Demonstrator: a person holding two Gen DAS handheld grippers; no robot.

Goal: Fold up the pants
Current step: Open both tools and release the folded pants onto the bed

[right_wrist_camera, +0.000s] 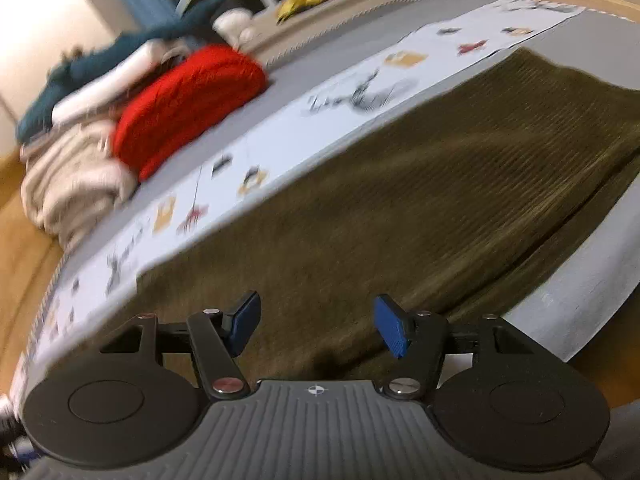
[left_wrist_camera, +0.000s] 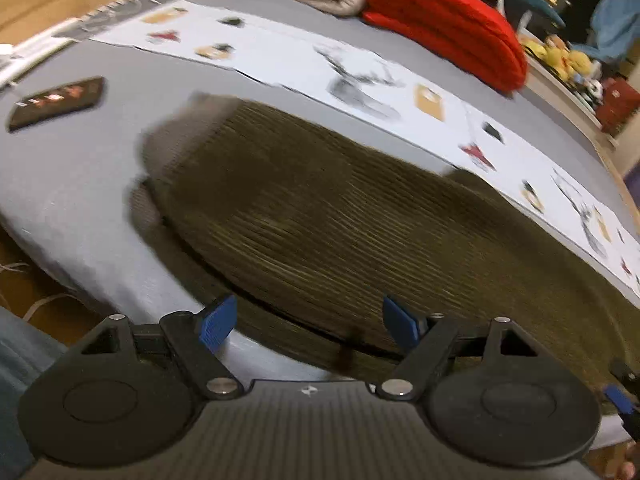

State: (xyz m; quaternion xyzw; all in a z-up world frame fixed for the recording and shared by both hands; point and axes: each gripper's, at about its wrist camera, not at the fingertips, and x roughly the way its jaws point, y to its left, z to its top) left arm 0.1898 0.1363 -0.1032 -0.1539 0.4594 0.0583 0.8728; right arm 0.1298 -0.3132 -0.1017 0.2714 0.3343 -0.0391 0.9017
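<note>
I see the olive-brown ribbed corduroy pants (left_wrist_camera: 320,216) spread flat on the grey bed (left_wrist_camera: 80,184), just ahead of my left gripper (left_wrist_camera: 306,322) and right gripper (right_wrist_camera: 316,324), both spread, pinching nothing.

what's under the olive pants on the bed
The olive pants lie on the grey bed sheet, their far edge against the white printed cloth. A lower pants layer peeks out at the near edge; anything beneath is hidden.
</note>
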